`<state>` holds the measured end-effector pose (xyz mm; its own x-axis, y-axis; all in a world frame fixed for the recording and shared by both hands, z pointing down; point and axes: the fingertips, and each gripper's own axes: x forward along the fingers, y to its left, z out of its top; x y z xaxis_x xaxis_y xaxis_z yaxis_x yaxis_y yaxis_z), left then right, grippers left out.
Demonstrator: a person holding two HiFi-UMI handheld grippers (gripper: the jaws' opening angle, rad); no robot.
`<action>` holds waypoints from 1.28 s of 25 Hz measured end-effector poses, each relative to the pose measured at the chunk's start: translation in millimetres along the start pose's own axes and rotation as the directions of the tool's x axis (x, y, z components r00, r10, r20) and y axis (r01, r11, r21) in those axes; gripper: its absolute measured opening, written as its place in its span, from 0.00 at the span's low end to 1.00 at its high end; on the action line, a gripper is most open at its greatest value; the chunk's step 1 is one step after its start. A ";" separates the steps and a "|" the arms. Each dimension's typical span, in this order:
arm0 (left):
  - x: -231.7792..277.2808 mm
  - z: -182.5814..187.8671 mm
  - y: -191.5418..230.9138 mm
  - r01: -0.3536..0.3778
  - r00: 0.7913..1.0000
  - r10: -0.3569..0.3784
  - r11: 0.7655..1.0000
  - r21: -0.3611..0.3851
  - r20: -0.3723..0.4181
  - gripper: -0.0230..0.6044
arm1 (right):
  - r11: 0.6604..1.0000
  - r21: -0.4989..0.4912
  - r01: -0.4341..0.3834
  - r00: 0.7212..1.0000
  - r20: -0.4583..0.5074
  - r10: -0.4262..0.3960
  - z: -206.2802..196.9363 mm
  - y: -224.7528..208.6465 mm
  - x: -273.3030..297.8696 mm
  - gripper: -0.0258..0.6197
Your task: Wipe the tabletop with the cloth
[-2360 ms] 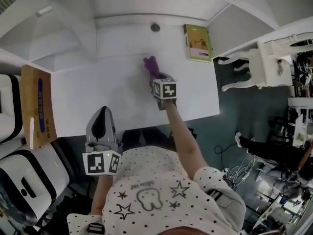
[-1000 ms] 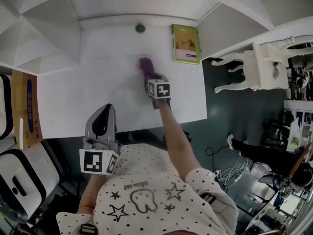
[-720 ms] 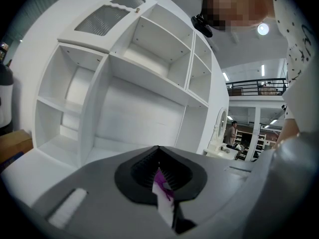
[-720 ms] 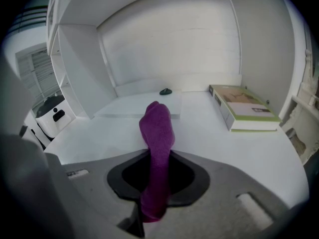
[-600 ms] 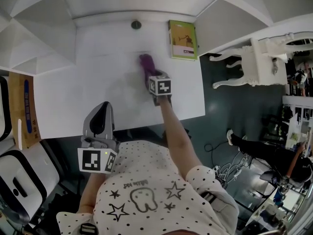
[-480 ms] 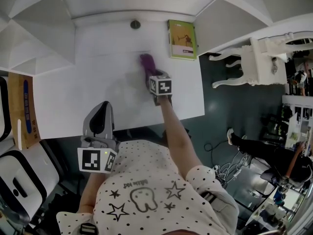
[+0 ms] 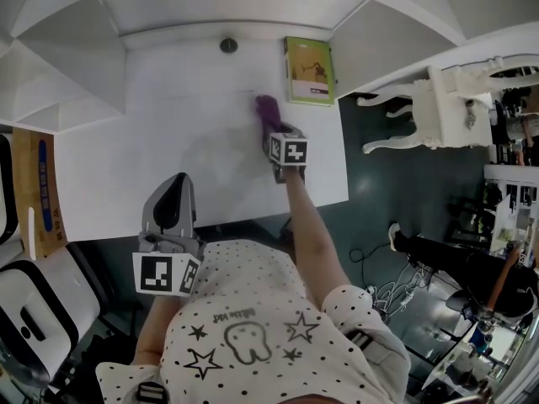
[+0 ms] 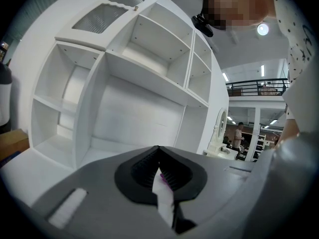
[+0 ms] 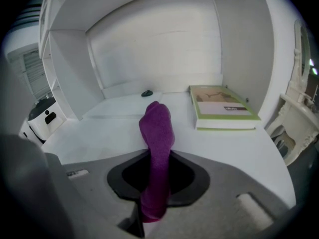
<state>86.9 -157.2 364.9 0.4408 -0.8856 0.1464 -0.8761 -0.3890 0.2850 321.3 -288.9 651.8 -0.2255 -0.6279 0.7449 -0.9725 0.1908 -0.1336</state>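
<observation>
A purple cloth lies bunched on the white tabletop, right of its middle and just left of a green book. My right gripper is shut on the cloth's near end, and the cloth's far end presses on the table. In the right gripper view the cloth rises out from between the jaws of the right gripper. My left gripper hovers at the table's front edge, left of the right arm. In its own view the left gripper is shut with nothing in it.
A green-edged book lies at the table's back right. A small dark round object sits near the back wall. White shelving surrounds the table. A cardboard box stands at left, a white ornate chair at right.
My right gripper has slid the purple cloth to the right across the tabletop, closer to the book. The left gripper has stayed where it was.
</observation>
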 end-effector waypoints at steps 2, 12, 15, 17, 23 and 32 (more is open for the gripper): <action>0.7 -0.4 -1.5 0.005 1.000 -0.005 1.000 -0.002 -0.002 0.03 | 1.000 0.019 0.021 1.000 -0.001 -0.021 -1.7 -12.6 -4.0 0.14; 15.8 -16.0 -39.5 0.041 0.998 -0.043 0.998 -0.047 -0.044 0.03 | 0.998 0.037 0.043 0.999 0.002 -0.043 -8.2 -74.3 -18.7 0.14; 17.4 -22.8 -53.9 0.056 0.997 -0.059 0.997 -0.048 -0.054 0.03 | 0.999 0.027 0.044 0.999 0.008 -0.044 -9.4 -86.8 -21.7 0.14; 19.4 -26.3 -61.1 0.061 0.996 -0.064 0.997 -0.050 -0.057 0.03 | 0.998 0.031 0.049 0.999 0.014 -0.050 -10.0 -96.7 -23.9 0.14; 18.6 -35.0 -72.3 0.036 0.998 -0.039 0.998 -0.055 -0.052 0.03 | 0.994 0.071 0.079 0.996 0.032 -0.081 -15.2 -129.7 -32.6 0.14; 13.4 -40.5 -74.6 -0.012 0.999 0.009 0.998 -0.062 -0.047 0.03 | 0.980 0.117 0.163 0.986 0.023 -0.167 -20.6 -187.7 -45.4 0.14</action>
<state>166.1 -129.8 384.0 0.4417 -0.8761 0.1931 -0.8674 -0.3620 0.3415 515.2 -280.6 656.6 -0.0613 -0.6682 0.7415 -0.9963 -0.0040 -0.0861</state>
